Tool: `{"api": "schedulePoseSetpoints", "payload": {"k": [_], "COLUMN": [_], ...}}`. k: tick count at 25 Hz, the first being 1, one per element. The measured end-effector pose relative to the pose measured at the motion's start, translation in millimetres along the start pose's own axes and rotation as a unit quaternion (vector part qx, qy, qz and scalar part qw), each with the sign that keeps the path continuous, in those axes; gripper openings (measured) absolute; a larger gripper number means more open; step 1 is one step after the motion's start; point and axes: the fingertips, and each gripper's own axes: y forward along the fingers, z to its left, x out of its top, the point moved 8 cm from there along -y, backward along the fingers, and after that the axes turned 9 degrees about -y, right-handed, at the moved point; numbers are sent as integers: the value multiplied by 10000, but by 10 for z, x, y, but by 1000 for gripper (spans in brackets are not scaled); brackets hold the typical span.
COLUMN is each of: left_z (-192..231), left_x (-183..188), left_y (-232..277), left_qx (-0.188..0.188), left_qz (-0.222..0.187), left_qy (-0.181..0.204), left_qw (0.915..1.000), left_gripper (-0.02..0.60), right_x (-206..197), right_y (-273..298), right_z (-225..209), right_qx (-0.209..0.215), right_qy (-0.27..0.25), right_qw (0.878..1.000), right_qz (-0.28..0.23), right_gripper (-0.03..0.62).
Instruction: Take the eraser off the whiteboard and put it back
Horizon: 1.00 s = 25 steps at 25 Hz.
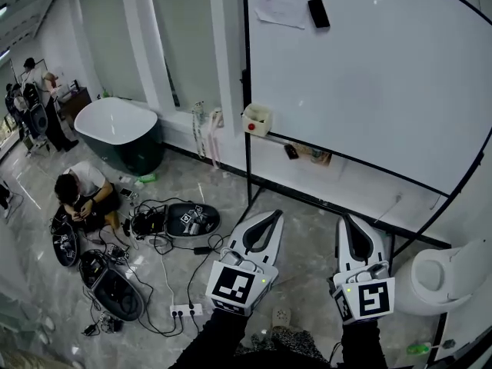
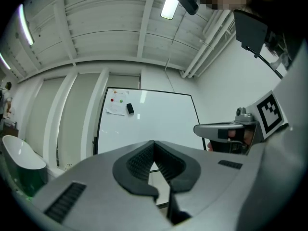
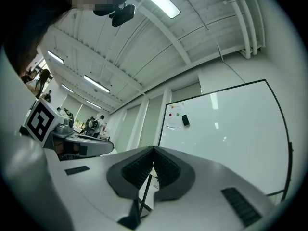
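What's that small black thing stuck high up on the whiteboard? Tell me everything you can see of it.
It is the eraser: a small, flat, black rectangular block, slightly tilted, clinging to the whiteboard near its top left, just right of a paper sheet. Nothing else touches it.

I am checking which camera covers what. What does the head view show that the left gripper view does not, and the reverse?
Only the head view: a crouching person, loose cables and a toilet. Only the left gripper view: the ceiling with its long lamp. Both: the whiteboard with the black eraser stuck near its top left, beside a paper sheet.
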Motion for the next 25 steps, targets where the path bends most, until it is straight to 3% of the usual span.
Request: {"api": "schedulePoseSetpoints", "payload": {"k": [25], "left_z": [831], "left_x": [3], "left_y": [1834], "left_qx": [10], "left_qz": [-162], "left_qy": [283], "left_qw": [9995], "left_gripper": [6], "right_x": [-634], "right_y": [1737], "right_z": [-1017], "right_qx": [16], "right_qy": [145], "right_qw": [9992], "right_qz": [-364], "right_gripper": [8]}}
